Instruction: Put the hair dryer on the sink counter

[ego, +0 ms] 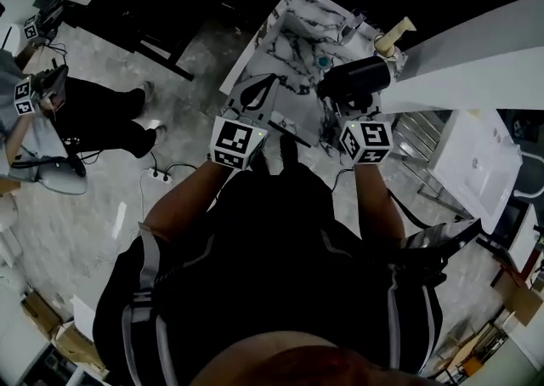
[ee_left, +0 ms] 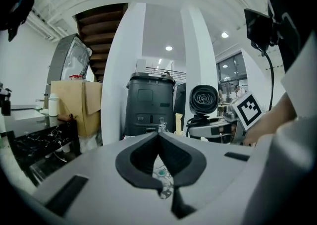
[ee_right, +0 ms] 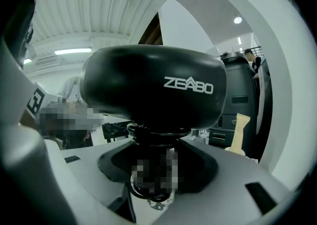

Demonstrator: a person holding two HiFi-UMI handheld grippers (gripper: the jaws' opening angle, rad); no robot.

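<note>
Well, the big marbled sink counter (ego: 293, 12) lies just ahead of both grippers and a bit below them. The black hair dryer (ee_right: 153, 90) stands up in the right gripper (ego: 343, 109). Its jaws squeeze the handle, and the fat body sits on top of them, out over the counter. Beside it, the left gripper (ee_left: 158, 134) has its jaws pressed together with nothing in them.
</note>
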